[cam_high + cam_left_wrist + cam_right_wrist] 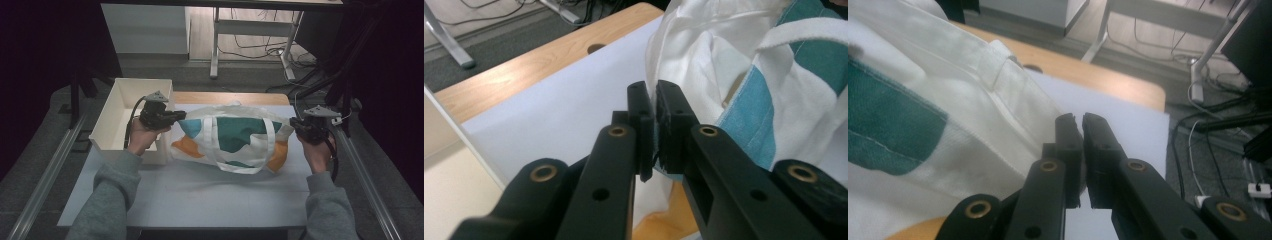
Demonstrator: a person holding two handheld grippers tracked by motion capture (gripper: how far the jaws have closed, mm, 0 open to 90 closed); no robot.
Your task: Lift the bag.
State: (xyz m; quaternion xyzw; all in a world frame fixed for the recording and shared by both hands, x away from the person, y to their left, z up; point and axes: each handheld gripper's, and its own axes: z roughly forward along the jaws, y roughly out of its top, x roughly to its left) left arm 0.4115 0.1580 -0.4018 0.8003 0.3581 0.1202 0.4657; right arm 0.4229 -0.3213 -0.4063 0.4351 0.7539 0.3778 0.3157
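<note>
A: Where's the tote bag [232, 142] sitting?

B: It's lying on its side mid-worktop [200, 195], handles [240, 150] hanging toward 6 o'clock. White fabric w/ teal, blue & orange patches. A white box [125, 112] is standing at its 9 o'clock, on the worktop's left edge.

A: Left claw [176, 116]?

B: It's gripping the bag's left end, approx. the upper corner. In the left gripper view the jaws are pinching narrow on a fold of white cloth [655, 107].

A: Right claw [295, 125]?

B: It's sitting at the bag's right end, at 3 o'clock. In the right gripper view the right claw [1081, 122] is standing nearly closed, a thin slit between the jaws, the bag's white edge [998, 115] touching the left jaw. Can't tell if cloth is being held there.
</note>
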